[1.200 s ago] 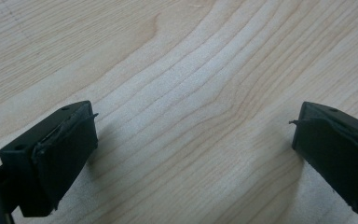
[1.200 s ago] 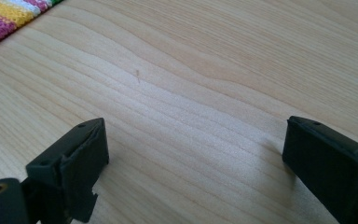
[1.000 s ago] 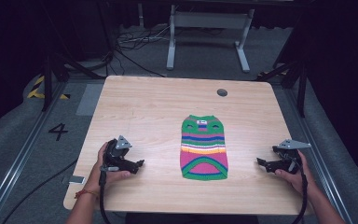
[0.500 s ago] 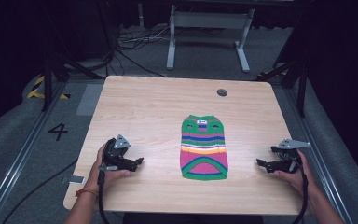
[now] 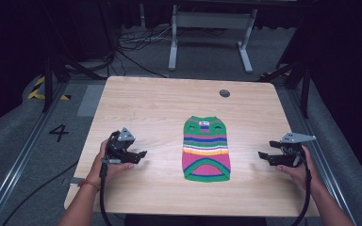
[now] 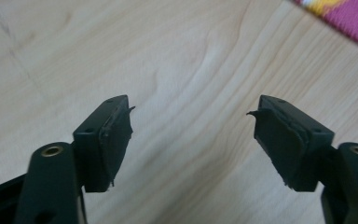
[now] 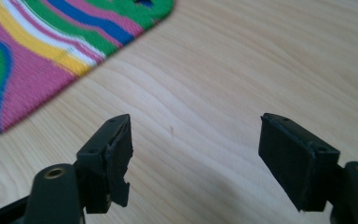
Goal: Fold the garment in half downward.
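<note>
Left gripper (image 5: 139, 154) sits low over the near-left part of the wooden table (image 5: 160, 103), held in the person's left hand (image 5: 104, 162); jaws spread wide, nothing between them, bare wood under them in the left gripper view (image 6: 191, 126). Striped knitted garment (image 5: 206, 148) lies flat at table centre, well apart from both grippers; green collar end away from the person. Small dark round disc (image 5: 224, 93) near the far edge. Right gripper (image 5: 264, 156) near the right edge, jaws also wide apart and empty, pointing toward the garment (image 7: 51, 51).
</note>
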{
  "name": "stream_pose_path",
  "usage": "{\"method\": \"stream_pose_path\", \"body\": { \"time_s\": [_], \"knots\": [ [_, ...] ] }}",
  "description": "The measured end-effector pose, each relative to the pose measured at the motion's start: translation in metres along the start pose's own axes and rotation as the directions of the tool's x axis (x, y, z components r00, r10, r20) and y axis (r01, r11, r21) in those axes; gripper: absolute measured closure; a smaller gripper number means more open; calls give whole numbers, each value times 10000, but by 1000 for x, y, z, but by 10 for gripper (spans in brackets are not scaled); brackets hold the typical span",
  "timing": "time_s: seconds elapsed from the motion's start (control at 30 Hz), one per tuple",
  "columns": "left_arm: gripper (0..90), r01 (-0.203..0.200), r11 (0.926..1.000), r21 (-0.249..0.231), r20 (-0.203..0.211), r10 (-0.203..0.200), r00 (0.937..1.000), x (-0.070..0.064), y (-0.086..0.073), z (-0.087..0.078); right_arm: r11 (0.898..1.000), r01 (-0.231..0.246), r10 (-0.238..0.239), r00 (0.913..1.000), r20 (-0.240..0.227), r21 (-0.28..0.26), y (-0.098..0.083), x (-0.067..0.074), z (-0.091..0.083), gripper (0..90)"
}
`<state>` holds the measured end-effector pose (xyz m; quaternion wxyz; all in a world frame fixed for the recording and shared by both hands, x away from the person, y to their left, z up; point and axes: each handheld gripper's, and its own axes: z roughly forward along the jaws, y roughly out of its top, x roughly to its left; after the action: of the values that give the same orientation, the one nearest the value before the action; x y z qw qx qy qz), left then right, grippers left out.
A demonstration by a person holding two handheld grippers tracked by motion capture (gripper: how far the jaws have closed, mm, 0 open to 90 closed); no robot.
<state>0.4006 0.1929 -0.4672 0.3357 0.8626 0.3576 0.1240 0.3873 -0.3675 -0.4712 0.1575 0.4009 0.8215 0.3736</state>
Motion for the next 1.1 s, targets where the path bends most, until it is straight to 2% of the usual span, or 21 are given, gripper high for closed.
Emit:
{"method": "stream_pose_path", "body": {
  "time_s": [0.07, 0.13, 0.2, 0.23, 0.27, 0.37, 0.43, 0.47, 0.5, 0.53, 0.6, 0.67, 0.77, 0.8, 0.9, 0.93, 1.0, 1.07, 1.1],
  "knots": [
    [357, -205, 9997, -101, -70, 204, 9998, -2, 11, 2, 9993, 277, -272, 9995, 188, -259, 10, 2, -1, 306],
    [376, -314, 9993, -209, -17, 314, 9995, -3, 22, 6, 9980, 333, -329, 9994, 81, -537, 20, 5, 1, 346],
    [415, -407, 9986, -334, -82, 405, 9991, -4, 33, 10, 9975, 462, -457, 9989, 114, -542, 29, 7, 7, 357],
    [419, -407, 9986, -334, -82, 405, 9991, -4, 33, 10, 9972, 521, -517, 9986, 81, -534, 34, 8, 10, 369],
    [423, -332, 9983, -477, -122, 326, 9994, -5, 44, 16, 9967, 614, -609, 9981, 109, -526, 39, 9, 14, 375],
    [438, -387, 9979, -516, -164, 379, 9991, -6, 59, 28, 9953, 810, -805, 9967, 130, -528, 54, 11, 23, 407],
    [473, -384, 9981, -480, -201, 375, 9991, -8, 63, 33, 9949, 829, -826, 9966, 71, -567, 63, 12, 28, 429],
    [472, -418, 9985, -367, -186, 412, 9990, -9, 72, 43, 9941, 888, -884, 9960, 101, -615, 67, 12, 31, 444],
    [480, -418, 9985, -367, -186, 412, 9990, -9, 72, 43, 9940, 908, -904, 9959, 93, -605, 72, 13, 34, 449],
    [503, -557, 9979, -343, -229, 549, 9982, -10, 80, 51, 9937, 924, -923, 9957, 36, -638, 76, 13, 37, 457],
    [506, -444, 9982, -409, -130, 439, 9990, -10, 88, 60, 9936, 975, -976, 9952, 4, -573, 84, 14, 45, 464],
    [506, -516, 9978, -422, -149, 511, 9986, -10, 92, 64, 9934, 1026, -1027, 9947, 6, -507, 89, 14, 49, 468],
    [514, -372, 9984, -415, 2, 372, 9993, -8, 106, 83, 9918, 1171, -1174, 9931, -27, -511, 104, 14, 63, 495],
    [514, -457, 9982, -377, -133, 453, 9989, -7, 109, 88, 9916, 1167, -1170, 9931, -23, -556, 110, 14, 67, 504],
    [510, -346, 9990, -271, -69, 345, 9994, -6, 120, 101, 9922, 1145, -1151, 9933, -81, -495, 119, 14, 80, 510],
    [510, -426, 9987, -280, -126, 422, 9990, -6, 123, 105, 9922, 1155, -1159, 9932, -63, -469, 121, 14, 85, 521],
    [508, -243, 9996, -141, -126, 241, 9996, -4, 129, 114, 9932, 1126, -1128, 9936, -53, -291, 124, 14, 94, 522],
    [514, -257, 9995, -186, -239, 252, 9994, -4, 132, 118, 9941, 1076, -1077, 9941, -87, -137, 127, 13, 106, 528],
    [514, -9, 9999, -161, -151, 6, 9999, -4, 136, 127, 9949, 1013, -1013, 9948, -112, -35, 128, 12, 113, 531]
  ]
}}
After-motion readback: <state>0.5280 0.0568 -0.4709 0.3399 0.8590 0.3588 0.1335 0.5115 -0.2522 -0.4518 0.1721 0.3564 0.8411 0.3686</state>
